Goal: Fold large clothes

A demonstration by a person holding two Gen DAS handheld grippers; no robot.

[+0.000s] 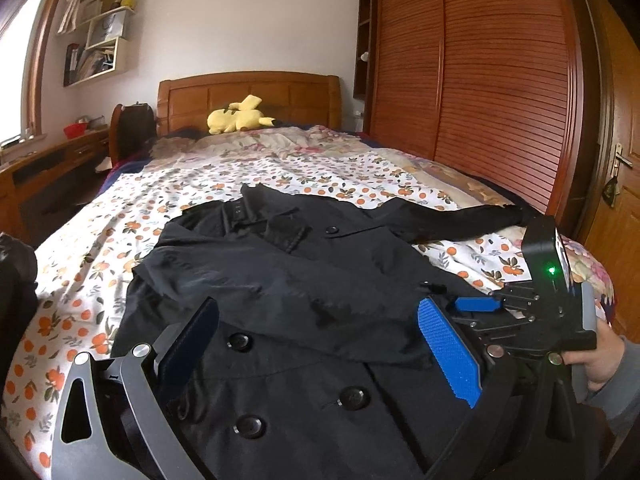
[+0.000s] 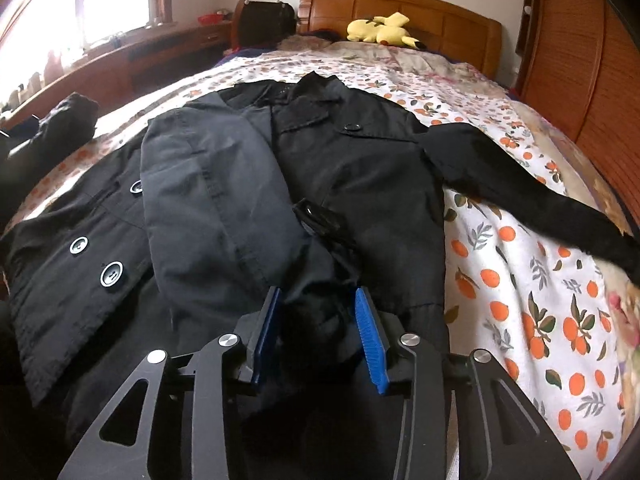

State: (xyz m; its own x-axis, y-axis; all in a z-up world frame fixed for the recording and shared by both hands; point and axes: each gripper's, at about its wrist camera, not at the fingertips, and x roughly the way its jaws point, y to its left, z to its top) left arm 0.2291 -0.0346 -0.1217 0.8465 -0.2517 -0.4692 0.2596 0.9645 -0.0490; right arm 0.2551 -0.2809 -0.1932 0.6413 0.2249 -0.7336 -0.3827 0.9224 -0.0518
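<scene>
The black coat (image 2: 360, 168) is laid lengthwise along the floral-sheeted bed (image 2: 540, 280), collar toward the far headboard (image 2: 440, 20), its cuff bunched between the right gripper (image 2: 318, 332)'s part-closed jaws, while the left gripper (image 1: 320, 344) is held wide apart above the buttoned front.

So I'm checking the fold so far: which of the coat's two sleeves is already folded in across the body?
The sleeve on the window side: it lies across the black coat, its cuff between the right gripper fingers. The other sleeve stretches out over the floral bedspread.

Bed (image 1: 168, 184) with orange-print sheet, black coat (image 1: 280, 280) spread flat, yellow plush toy (image 1: 238, 118) by headboard
</scene>
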